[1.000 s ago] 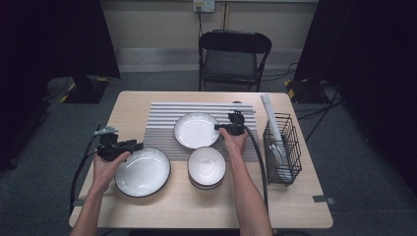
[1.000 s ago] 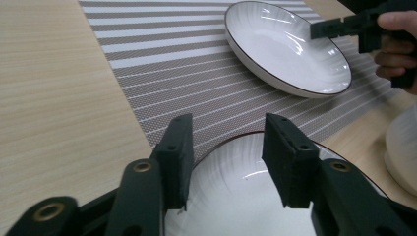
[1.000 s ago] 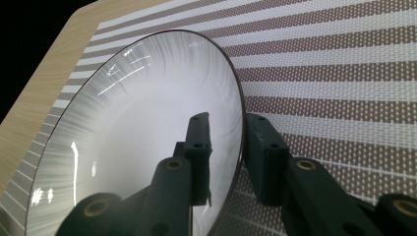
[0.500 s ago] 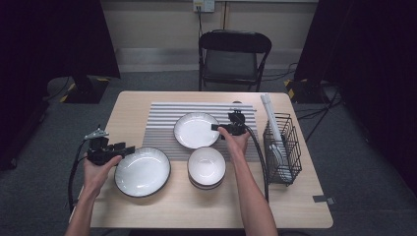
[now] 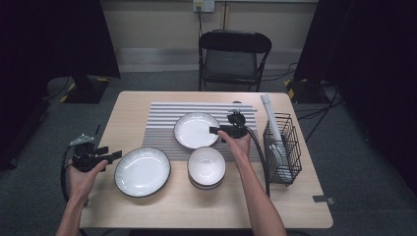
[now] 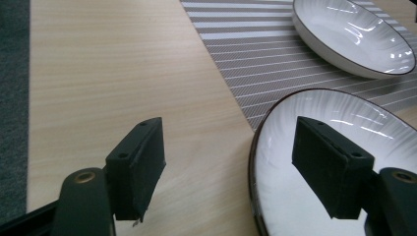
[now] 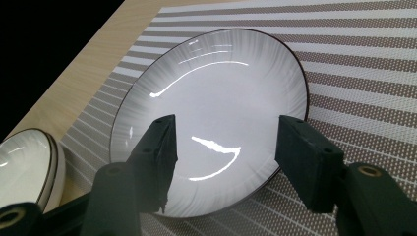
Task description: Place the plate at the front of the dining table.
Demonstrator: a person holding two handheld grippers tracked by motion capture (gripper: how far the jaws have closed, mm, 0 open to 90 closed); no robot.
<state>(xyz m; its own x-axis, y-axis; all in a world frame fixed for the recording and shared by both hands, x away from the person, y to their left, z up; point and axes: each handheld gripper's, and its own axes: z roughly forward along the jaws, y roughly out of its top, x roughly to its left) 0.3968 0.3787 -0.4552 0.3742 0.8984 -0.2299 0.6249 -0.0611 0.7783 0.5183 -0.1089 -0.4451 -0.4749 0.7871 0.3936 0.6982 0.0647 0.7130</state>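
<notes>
In the high view my left gripper (image 5: 109, 154) hovers at the table's left edge, open, just left of a large white dark-rimmed plate (image 5: 142, 171). Its own view shows the open jaws (image 6: 231, 152) empty, with that plate's rim (image 6: 344, 142) under the right jaw. My right gripper (image 5: 215, 130) sits at the right rim of a second white plate (image 5: 195, 130) that lies on the striped mat (image 5: 162, 115). In the right gripper view the jaws (image 7: 223, 147) stand open above this plate (image 7: 216, 108), holding nothing.
A stack of white bowls (image 5: 207, 167) stands in front of the mat, between the two plates. At the table's right side a black wire rack (image 5: 282, 145) holds plates. A folding chair (image 5: 233, 59) stands behind the table.
My left gripper has drawn back to the left, away from the large plate and toward the table's edge. The right gripper has hardly moved.
</notes>
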